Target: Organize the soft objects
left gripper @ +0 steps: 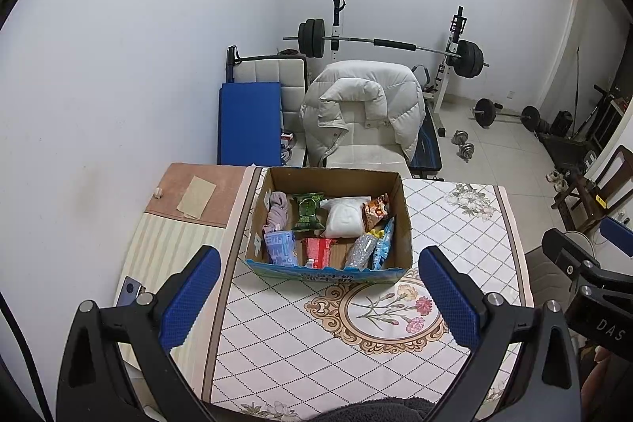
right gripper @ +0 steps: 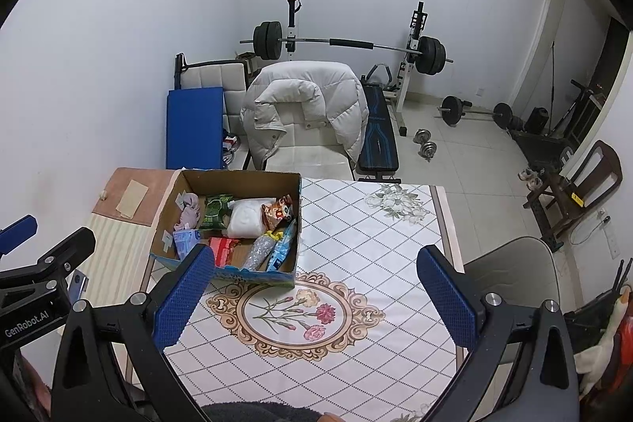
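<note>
An open cardboard box point(left gripper: 405, 216) stands on the patterned table. In it lie a mauve cloth point(left gripper: 277, 210), a green packet point(left gripper: 308, 211), a white soft bag point(left gripper: 343, 217), an orange snack bag point(left gripper: 376, 210), a blue packet point(left gripper: 280, 247), a red packet point(left gripper: 318, 252) and a silvery pouch point(left gripper: 361, 251). My left gripper point(left gripper: 320, 287) is open and empty, held above the table just in front of the box. My right gripper point(right gripper: 316, 289) is open and empty, to the right of the box point(right gripper: 298, 220). The cloth point(right gripper: 189, 214) and white bag point(right gripper: 247, 218) show there too.
The tablecloth point(right gripper: 356, 263) has a flower medallion. A brown board with a paper piece point(left gripper: 198, 196) lies at the far left. A chair with a white jacket point(left gripper: 360, 105) stands behind the table. A barbell rack point(left gripper: 395, 46), dumbbells and a wooden chair point(right gripper: 573, 184) stand on the floor.
</note>
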The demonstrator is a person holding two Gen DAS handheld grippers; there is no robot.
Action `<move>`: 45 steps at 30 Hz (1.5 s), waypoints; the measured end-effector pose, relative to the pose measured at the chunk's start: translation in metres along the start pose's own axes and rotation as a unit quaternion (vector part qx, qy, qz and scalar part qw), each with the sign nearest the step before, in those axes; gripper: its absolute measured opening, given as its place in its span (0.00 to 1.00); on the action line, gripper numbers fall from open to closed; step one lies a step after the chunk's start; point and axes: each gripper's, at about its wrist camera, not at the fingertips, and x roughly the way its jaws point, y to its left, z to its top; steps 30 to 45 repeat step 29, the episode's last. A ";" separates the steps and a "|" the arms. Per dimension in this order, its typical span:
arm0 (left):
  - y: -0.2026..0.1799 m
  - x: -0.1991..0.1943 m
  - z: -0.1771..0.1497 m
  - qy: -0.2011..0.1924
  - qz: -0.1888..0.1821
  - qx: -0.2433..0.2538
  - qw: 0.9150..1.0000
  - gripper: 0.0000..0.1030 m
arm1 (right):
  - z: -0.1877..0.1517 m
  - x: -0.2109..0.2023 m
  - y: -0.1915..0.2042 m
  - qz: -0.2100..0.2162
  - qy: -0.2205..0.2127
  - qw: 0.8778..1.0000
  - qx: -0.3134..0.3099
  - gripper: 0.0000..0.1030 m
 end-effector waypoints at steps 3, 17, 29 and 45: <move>0.000 0.000 0.000 0.000 0.000 0.001 1.000 1.00 | 0.000 0.000 0.000 0.001 0.000 1.000 0.001 1.00; 0.000 -0.003 0.001 -0.001 0.000 -0.003 1.000 1.00 | 0.001 -0.004 0.005 0.002 -0.002 1.000 -0.001 1.00; 0.003 -0.006 0.005 -0.005 0.003 -0.013 1.000 1.00 | 0.001 -0.004 0.005 0.002 -0.003 1.000 0.000 1.00; 0.003 -0.006 0.005 -0.005 0.003 -0.013 1.000 1.00 | 0.001 -0.004 0.005 0.002 -0.003 1.000 0.000 1.00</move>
